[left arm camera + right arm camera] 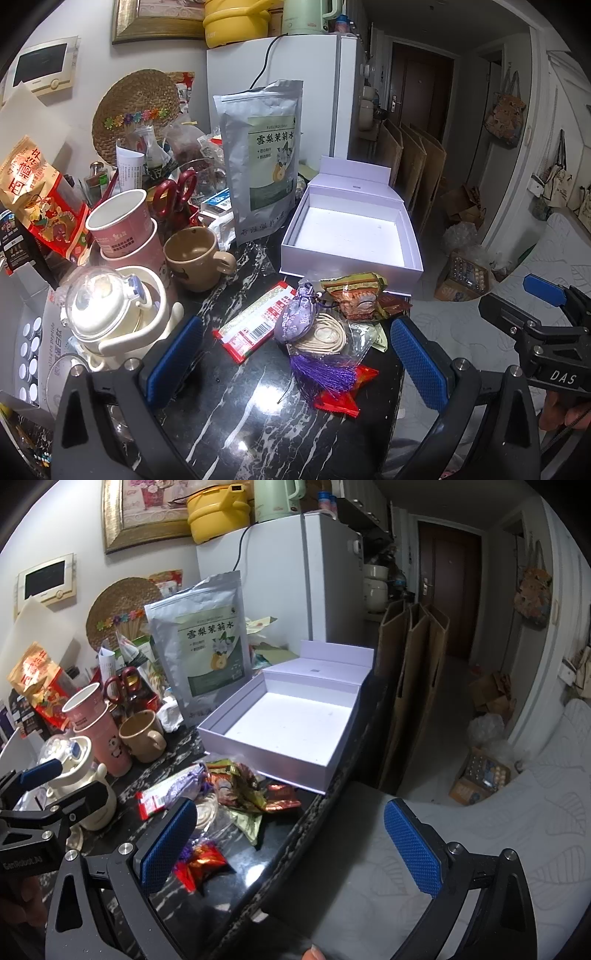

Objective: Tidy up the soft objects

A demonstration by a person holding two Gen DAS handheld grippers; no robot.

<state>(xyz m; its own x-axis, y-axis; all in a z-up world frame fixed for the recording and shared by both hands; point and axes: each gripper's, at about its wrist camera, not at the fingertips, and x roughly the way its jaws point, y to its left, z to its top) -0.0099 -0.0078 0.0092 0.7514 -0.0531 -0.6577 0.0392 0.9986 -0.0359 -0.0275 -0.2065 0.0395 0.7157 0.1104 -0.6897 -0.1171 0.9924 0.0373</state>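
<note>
On the black marble counter (pixel 258 424) we see clutter on the left and a small heap of soft things near the front edge. Largest of all is the white fridge (pixel 295 92) at the back, then the open white box (pixel 351 236), empty, its lid standing up behind it. Just left of the box stands the silver pouch (pixel 264 158), upright. Beside that, we've got the stacked pink cups (pixel 122 225) and the brown mug (pixel 195 258), with the cream kettle (pixel 114 314) nearer us.

Now the heap, right in front of the box: a red-and-white packet (pixel 255 325), a purple sachet (pixel 301 317) with its tassel trailing toward us, lying on a clear bag with a coil of cream cord (pixel 328 334), and an orange pouch (pixel 356 295) touching the box's front wall. Red wrappers (pixel 343 391) lie closest.

Our left gripper (pixel 295 358) hangs over the heap, jaws spread wide, nothing between them. The left view shows the sachet plainly; the right view half hides it behind a finger.

Our right gripper (pixel 291 849) is also wide open and empty, straddling the counter's edge. Only the right view shows the gold-green wrappers (pixel 247 812) spilling beside the orange pouch, and a fingertip (pixel 314 954) at the bottom edge.
</note>
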